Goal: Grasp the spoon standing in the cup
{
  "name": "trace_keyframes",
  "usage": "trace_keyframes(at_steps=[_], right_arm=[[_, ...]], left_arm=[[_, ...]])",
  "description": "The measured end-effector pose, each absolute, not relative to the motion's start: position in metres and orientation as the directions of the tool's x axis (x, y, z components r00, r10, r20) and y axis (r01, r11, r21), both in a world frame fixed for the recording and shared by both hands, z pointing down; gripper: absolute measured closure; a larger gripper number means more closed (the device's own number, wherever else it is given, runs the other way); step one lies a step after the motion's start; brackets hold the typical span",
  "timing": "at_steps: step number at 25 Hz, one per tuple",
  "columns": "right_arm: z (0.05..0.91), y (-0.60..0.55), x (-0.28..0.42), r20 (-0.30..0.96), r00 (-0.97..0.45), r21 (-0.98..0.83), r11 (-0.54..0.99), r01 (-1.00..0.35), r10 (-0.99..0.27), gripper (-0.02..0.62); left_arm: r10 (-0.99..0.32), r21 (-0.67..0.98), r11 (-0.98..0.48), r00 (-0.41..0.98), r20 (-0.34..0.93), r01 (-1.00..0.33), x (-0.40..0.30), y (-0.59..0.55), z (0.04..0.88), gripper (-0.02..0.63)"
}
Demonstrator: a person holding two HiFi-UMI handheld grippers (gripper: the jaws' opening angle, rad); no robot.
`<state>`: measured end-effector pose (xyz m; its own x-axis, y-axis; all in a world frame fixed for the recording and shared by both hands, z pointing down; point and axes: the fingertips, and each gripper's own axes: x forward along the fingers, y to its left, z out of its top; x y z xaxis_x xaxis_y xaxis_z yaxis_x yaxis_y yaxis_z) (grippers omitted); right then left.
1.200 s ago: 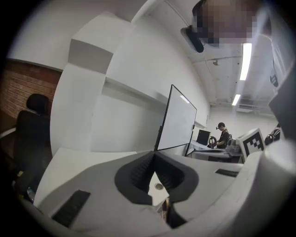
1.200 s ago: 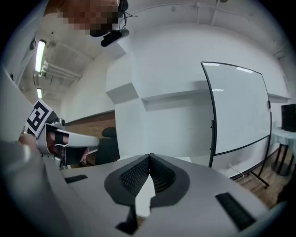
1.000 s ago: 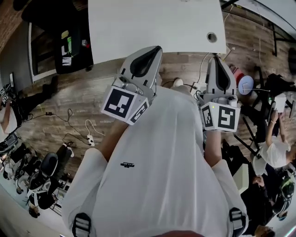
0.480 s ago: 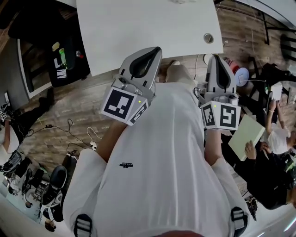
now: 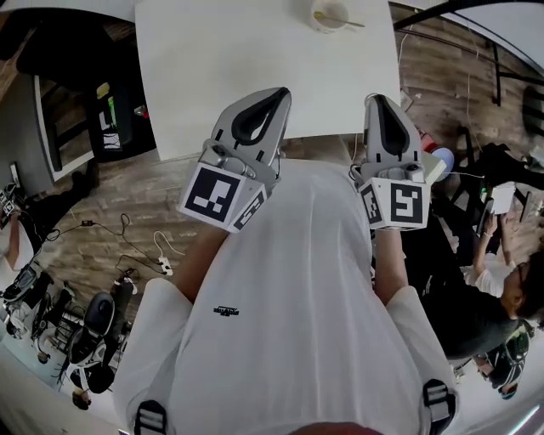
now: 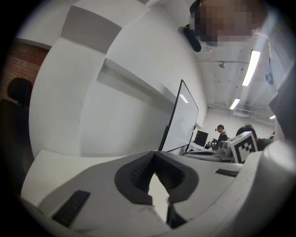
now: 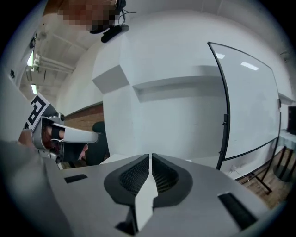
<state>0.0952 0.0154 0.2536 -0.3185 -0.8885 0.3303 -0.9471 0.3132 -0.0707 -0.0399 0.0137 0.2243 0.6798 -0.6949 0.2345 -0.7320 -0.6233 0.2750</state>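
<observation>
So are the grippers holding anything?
No, nothing is held. The left gripper and the right gripper are both shut and empty. The spoon stands untouched in the cup.

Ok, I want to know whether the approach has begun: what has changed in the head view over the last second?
The person has closed in on the table: its near edge now lies under both grippers' tips, and the cup with the spoon in it has come into view at the top. Nothing was taken hold of or let go. The left gripper and right gripper stay side by side, fingers together, empty.
</observation>
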Motion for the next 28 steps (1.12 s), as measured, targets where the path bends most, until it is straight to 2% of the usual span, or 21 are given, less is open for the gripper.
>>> trace_keyframes(at_steps=[5,8,11,23,28], right_arm=[[0.285,-0.043,0.11,0.355,-0.393,-0.049,0.403,-0.914,-0.848,0.575],[0.307,-0.068,0.119,0.375,-0.441,-0.064,0.451,-0.89,-0.816,0.529],[0.329,-0.09,0.126,0.399,-0.469,-0.089,0.476,-0.875,-0.788,0.523],[0.409,-0.151,0.131,0.501,-0.539,-0.094,0.577,-0.811,-0.677,0.499],[0.436,-0.165,0.129,0.54,-0.549,-0.017,0.643,-0.765,-0.639,0.489]], left_arm=[[-0.699,0.276,-0.59,0.651,0.297,-0.759,-0.007,-0.032,0.246,0.62],[-0.707,0.27,-0.565,0.626,0.328,-0.78,0.012,-0.051,0.26,0.621],[-0.716,0.274,-0.532,0.598,0.36,-0.801,0.026,-0.068,0.278,0.62],[-0.715,0.285,-0.417,0.505,0.483,-0.863,0.033,-0.111,0.349,0.62],[-0.718,0.297,-0.378,0.48,0.504,-0.877,0.035,-0.118,0.37,0.62]])
